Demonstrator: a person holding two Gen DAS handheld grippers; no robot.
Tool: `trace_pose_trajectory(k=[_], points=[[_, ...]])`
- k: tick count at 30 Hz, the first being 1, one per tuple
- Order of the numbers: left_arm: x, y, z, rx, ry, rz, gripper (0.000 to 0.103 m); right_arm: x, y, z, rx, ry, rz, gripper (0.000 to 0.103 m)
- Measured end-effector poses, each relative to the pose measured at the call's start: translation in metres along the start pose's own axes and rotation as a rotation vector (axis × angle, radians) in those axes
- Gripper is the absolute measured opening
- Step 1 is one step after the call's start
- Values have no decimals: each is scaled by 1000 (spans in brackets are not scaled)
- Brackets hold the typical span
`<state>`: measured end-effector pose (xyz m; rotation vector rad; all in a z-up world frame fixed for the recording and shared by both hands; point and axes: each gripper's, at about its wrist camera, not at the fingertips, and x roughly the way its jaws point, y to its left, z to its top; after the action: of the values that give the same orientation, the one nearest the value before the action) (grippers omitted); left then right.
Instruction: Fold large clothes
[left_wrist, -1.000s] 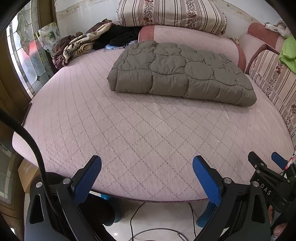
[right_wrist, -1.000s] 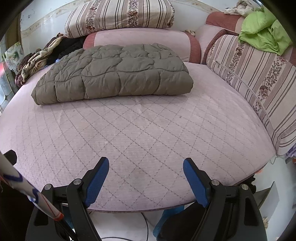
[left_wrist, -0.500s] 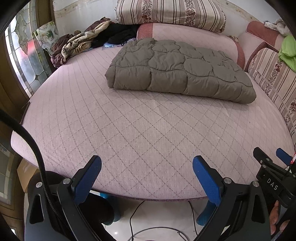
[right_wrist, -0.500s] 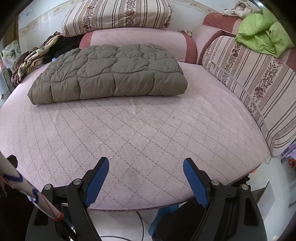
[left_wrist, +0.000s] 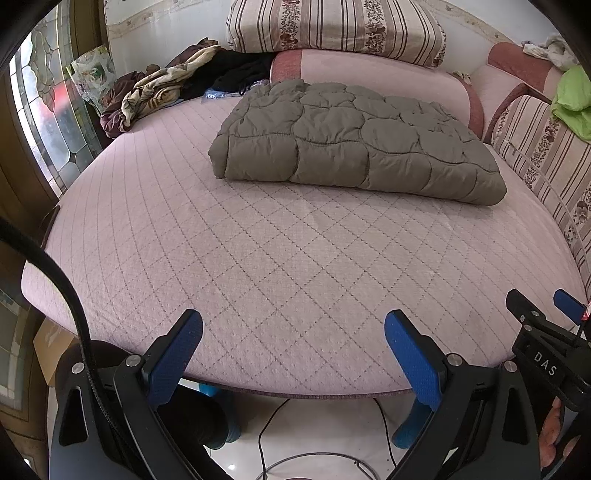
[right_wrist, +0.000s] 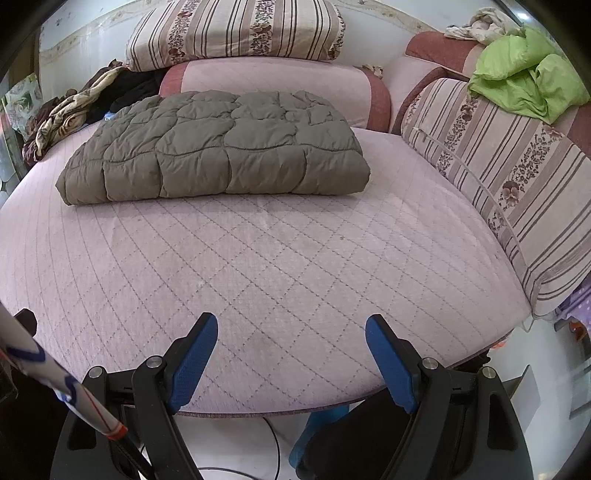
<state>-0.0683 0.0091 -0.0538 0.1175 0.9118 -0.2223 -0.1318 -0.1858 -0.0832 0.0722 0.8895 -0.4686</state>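
Both your left gripper (left_wrist: 293, 345) and right gripper (right_wrist: 291, 347) hang with jaws apart and empty over the bed's (right_wrist: 258, 266) near edge, well short of the quilted coat (right_wrist: 218, 147), which already lies folded by the bolster (right_wrist: 280, 88).

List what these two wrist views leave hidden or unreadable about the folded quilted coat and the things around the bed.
- Quilted coat: its underside, sleeves and any zipper are tucked inside the fold in both views.
- Clothes pile, left wrist view: the garments overlap, so they cannot be counted.
- Green garment: crumpled in the right wrist view and cut by the frame edge in the left, so its type is unclear.
- Floor under the bed: hidden by the mattress edge and both open hand-held grippers.
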Motion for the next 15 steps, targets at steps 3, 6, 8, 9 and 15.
trace_pose_trajectory(k=[3, 6, 8, 9, 15], points=[[0, 0, 0, 0, 1, -1, 98, -2, 0, 0, -3, -2, -3, 86], [0, 0, 0, 1, 0, 0, 98, -3, 0, 0, -5, -3, -7, 86], [-1, -1, 0, 2, -3, -5, 98, -3, 0, 0, -6, -2, -11, 86], [-2, -1, 0, 4, -5, -4, 98, -3, 0, 0, -7, -2, -12, 86], [-3, -1, -1, 7, -3, -7, 98, -4, 1, -1, -14, 6, -23, 86]])
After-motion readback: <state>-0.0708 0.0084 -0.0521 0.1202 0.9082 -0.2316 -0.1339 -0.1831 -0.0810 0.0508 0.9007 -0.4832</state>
